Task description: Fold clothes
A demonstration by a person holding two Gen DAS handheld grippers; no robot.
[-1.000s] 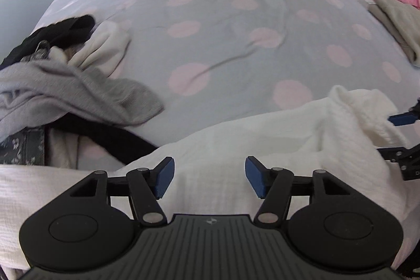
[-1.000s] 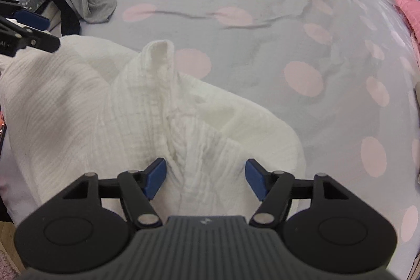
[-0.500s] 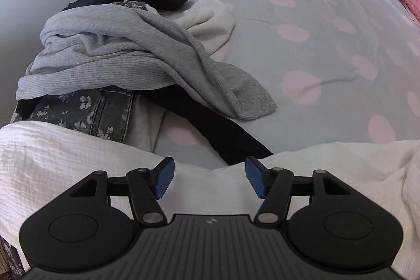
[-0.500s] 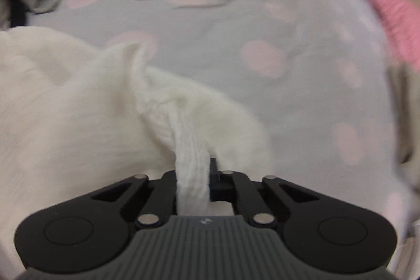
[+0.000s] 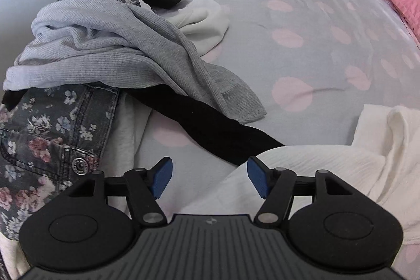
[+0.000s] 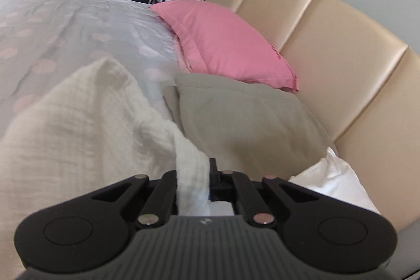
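Gray top (image 5: 110,43) hides most of the floral denim (image 5: 52,138).

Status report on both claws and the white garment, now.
Right claw shut on white garment. Left claw open, empty. Clothes pile beside left claw.

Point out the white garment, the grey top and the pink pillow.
white garment (image 6: 86,127), right wrist view, on its crinkled body left of the pinched fold
grey top (image 5: 110,49), left wrist view, mid-body, atop the pile
pink pillow (image 6: 225,43), right wrist view, centre of its face
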